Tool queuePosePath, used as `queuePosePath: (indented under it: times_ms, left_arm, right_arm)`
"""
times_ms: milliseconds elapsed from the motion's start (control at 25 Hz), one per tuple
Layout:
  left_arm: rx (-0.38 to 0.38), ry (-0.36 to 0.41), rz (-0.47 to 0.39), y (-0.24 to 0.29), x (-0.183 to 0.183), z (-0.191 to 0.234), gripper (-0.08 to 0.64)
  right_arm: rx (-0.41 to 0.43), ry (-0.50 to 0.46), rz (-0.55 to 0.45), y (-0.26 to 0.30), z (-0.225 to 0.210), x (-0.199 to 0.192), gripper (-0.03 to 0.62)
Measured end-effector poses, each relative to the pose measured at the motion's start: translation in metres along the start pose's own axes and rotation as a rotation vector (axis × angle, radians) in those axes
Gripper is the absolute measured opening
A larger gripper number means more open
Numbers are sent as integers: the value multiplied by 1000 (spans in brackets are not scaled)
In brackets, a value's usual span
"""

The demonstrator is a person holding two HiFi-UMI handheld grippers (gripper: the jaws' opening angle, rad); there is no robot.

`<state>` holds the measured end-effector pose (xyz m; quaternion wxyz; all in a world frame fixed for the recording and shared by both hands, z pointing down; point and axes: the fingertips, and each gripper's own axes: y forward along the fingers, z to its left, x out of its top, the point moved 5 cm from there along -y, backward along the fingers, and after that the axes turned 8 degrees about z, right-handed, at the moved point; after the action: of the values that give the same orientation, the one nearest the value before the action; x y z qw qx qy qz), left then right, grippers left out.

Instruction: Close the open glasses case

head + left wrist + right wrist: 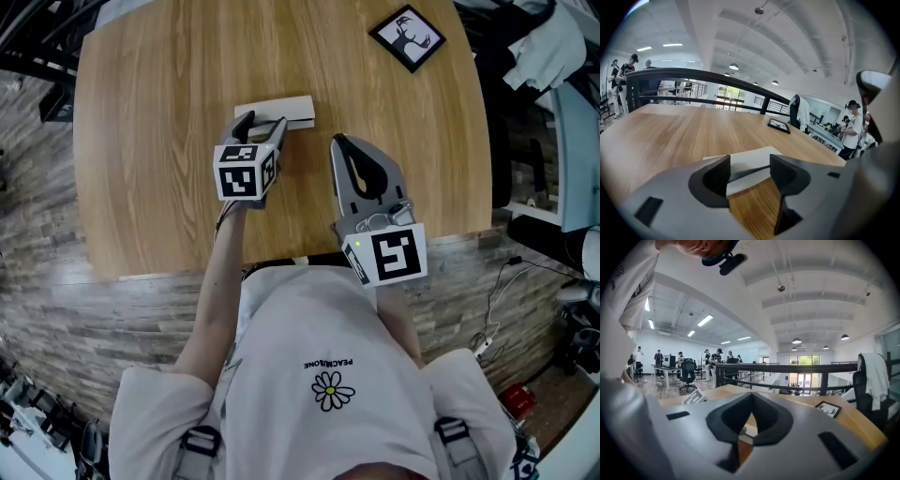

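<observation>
The glasses case (284, 108) is partly covered in the head view by the left hand-held gripper (263, 125), so only its far, white end shows. In the left gripper view, the case (754, 157) lies low between the spread jaws of the left hand-held gripper (750, 172). A dark slit runs across the case between two white layers, but whether the lid is fully down cannot be told, nor whether either jaw touches it.

The right hand-held gripper (338, 143) hovers just beside the case on the right. Its own view shows the right hand-held gripper (751, 398) pressed together at the tips with nothing pinched. Its body blocks most of the desk from that view.

The desk (159, 141) is pale wood with rounded corners and a straight grain. A small black picture frame (407, 37) lies well apart from the case, near the far right corner. It also shows in the left gripper view (779, 125) and the right gripper view (828, 409).

The floor (37, 244) has grey, wood-look planks. Beyond the desk runs a dark railing (693, 75), and past it is a bright open office with white ceiling beams and hanging lamps. People stand in the distance, too small to make out.
</observation>
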<state>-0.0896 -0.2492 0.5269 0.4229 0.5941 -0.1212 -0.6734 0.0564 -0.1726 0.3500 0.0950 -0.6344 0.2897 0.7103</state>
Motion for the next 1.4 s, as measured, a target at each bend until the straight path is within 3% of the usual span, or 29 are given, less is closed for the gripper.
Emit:
queuePosePath:
  times_ms: [280,600,800,880,1080,1160,1400]
  left_arm:
    - [10,-27,48,2,-29,-4,259]
    - [9,-10,25,0,-24,-11,259]
    - [32,-2,-88,-19,13,-14,259]
    - [66,40,-159,-34,36,-17,244]
    - [105,130,-237,-79,67,-31,122]
    - [129,151,-267,-95,75,-38,31]
    - [142,91,-424,-147,97,-50,18]
  right_arm:
    - [11,-28,0,-5,3,2,8]
    - [9,-37,1,-9,3,1,8]
    - [3,-58,-18,-5,-1,5,8]
    - [-14,-75,-31,-3,-5,9,8]
    - [7,-69,-88,3,-2,26,8]
    - [-2,-86,-87,4,-6,29,8]
    - [0,-113,-128,10,-9,44,8]
